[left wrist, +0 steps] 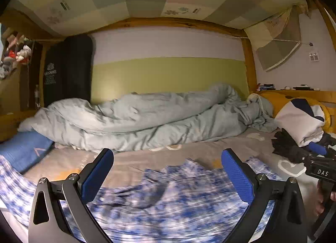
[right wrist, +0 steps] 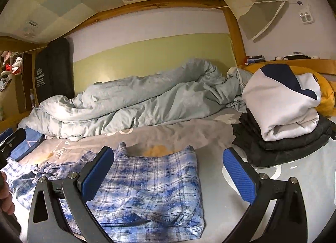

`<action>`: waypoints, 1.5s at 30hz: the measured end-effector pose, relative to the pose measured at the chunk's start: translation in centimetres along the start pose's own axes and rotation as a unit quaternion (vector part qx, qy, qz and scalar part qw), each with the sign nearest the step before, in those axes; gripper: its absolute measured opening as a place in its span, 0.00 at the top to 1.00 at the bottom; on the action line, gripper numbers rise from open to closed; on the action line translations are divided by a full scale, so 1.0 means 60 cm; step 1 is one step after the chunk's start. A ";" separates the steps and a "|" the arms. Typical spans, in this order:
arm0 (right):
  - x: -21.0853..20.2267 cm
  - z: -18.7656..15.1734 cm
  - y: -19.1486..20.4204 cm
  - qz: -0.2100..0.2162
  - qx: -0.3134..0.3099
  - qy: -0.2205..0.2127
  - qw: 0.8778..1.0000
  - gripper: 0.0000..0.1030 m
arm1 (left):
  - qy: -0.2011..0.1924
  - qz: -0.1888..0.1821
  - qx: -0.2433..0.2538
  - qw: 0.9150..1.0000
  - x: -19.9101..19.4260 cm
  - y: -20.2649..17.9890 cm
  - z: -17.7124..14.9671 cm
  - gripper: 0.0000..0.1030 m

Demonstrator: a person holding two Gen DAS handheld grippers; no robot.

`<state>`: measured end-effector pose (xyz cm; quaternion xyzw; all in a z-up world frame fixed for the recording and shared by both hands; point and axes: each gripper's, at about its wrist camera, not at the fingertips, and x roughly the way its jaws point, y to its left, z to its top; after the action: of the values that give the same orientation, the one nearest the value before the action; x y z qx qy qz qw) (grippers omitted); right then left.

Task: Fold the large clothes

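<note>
A blue and white plaid shirt point(right wrist: 151, 192) lies partly folded on the grey bed sheet point(right wrist: 210, 136), its right side doubled over. It looks blurred in the left wrist view point(left wrist: 168, 201). My left gripper point(left wrist: 167, 167) is open and empty, just above the shirt. My right gripper point(right wrist: 168, 165) is open and empty, over the shirt's right edge. The right gripper's body point(left wrist: 319, 169) shows at the right edge of the left wrist view. The left gripper's body point(right wrist: 10, 140) shows at the left edge of the right wrist view.
A rumpled pale green duvet point(right wrist: 136, 100) lies along the wall. A stack of folded clothes, white and navy hoodie point(right wrist: 281, 104) on black garments point(right wrist: 281, 144), sits at the right. A blue pillow point(left wrist: 25, 150) lies at left. Wooden bunk frame point(right wrist: 235, 31) surrounds the bed.
</note>
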<state>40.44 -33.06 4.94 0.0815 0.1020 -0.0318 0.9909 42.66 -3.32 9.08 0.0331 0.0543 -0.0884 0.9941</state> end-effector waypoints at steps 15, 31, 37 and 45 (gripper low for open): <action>0.012 -0.034 0.087 0.055 -0.083 0.024 0.995 0.00 | 0.118 0.145 -0.149 0.971 0.007 0.292 -0.086 0.00; 0.013 -0.052 0.122 0.060 -0.137 0.036 0.988 0.00 | 0.180 0.316 -0.358 0.860 -0.071 0.579 -0.226 0.15; 0.015 -0.054 0.124 0.059 -0.136 0.039 0.988 0.00 | 0.236 0.300 -0.393 0.837 -0.041 0.598 -0.268 0.40; 0.016 -0.055 0.124 0.058 -0.129 0.040 0.989 0.00 | 0.154 0.251 -0.344 0.891 -0.037 0.559 -0.212 0.94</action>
<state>41.32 -25.25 2.68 -0.0399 0.1396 0.0429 0.9885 45.23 30.97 -1.39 -0.2855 0.2238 0.1945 0.9114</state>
